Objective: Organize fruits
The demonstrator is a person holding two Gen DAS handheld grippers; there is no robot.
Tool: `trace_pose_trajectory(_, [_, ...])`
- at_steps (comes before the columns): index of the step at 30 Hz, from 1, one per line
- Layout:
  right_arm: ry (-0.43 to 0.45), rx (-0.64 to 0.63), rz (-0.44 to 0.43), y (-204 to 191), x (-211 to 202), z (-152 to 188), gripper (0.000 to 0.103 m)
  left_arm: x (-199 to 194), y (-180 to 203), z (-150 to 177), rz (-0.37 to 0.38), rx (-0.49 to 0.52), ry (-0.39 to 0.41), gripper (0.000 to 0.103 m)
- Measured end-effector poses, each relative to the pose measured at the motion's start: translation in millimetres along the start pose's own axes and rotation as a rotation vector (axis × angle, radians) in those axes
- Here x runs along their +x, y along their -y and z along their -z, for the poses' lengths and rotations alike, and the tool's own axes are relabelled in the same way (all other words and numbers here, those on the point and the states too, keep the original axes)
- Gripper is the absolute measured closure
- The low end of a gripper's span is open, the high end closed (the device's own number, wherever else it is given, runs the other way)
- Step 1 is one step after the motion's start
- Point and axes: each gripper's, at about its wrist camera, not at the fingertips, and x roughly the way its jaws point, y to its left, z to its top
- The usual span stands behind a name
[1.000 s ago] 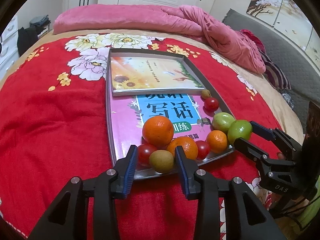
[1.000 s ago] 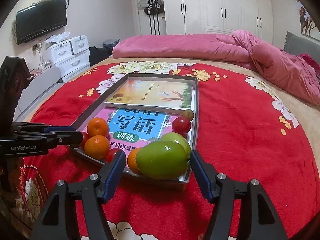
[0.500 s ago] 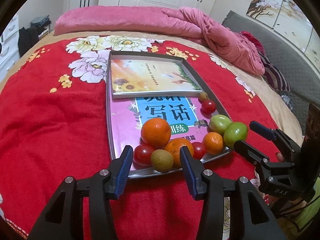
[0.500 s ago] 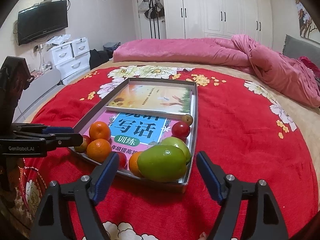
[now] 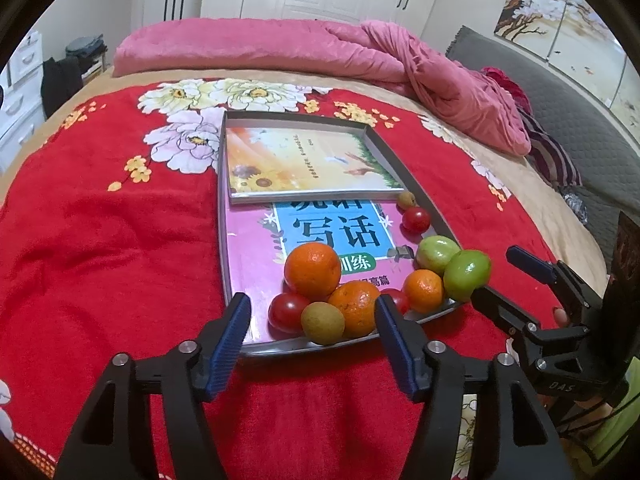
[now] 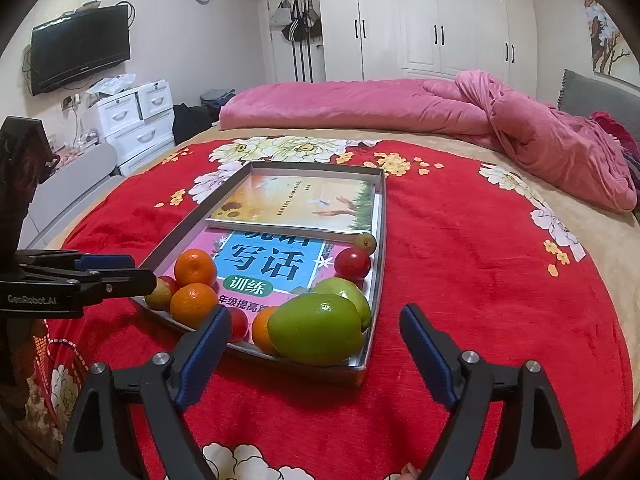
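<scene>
On the red floral bedspread (image 5: 100,240), your metal tray (image 5: 222,240) holds the fruit while your left gripper (image 5: 312,340) and right gripper (image 6: 316,344) spread wider, gripping nothing.

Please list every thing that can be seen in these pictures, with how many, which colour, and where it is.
tray: 1, silver, on the red blanket
books: 2, a pink one flat in the tray, a yellow-orange one lying over its far part
oranges: 3, orange, near end of the tray
green fruits: 2, green, near right corner of the tray
tomatoes: 3, red, two at the near end, one by the right rim
small brown fruits: 2, brownish, one at the near rim, one by the right rim
red blanket: 1, red with flowers, on the bed
pink quilt: 1, far end of the bed
left gripper: black, blue pads, jaws opening, nothing between them
right gripper: same, jaws opening, apart from the green fruit
</scene>
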Motion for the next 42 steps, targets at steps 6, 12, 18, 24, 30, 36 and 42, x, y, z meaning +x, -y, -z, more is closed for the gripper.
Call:
trace_pose_trajectory(6, [0.012,-0.002,0.008,-1,-3,-1,0.012,-6,3,-2,0.005,0.001,0.007,0.027])
trace_pose_trajectory(12, [0.018,0.0,0.019,-1,-7,-2,0.007,-11,4,-1,0.0,-0.006,0.015,0.024])
trace_pose_trajectory(18, [0.03,0.002,0.028,-2,-13,-3,0.006,-19,6,0,-0.014,-0.022,0.035,0.023])
trace_pose_trajectory(24, [0.054,0.009,0.027,-4,-25,-5,0.003,-30,8,6,-0.025,-0.042,0.038,0.023])
trace_pose_trajectory(30, [0.072,0.027,0.01,-7,-39,-8,0.002,-41,8,17,-0.05,-0.061,0.035,0.023])
trace_pose_trajectory(36, [0.069,0.066,-0.026,-12,-55,-7,0.001,-52,9,32,-0.077,-0.082,0.033,0.023])
trace_pose_trajectory(42, [0.033,0.088,-0.04,-17,-67,4,0.001,-60,13,49,-0.076,-0.115,0.021,0.023])
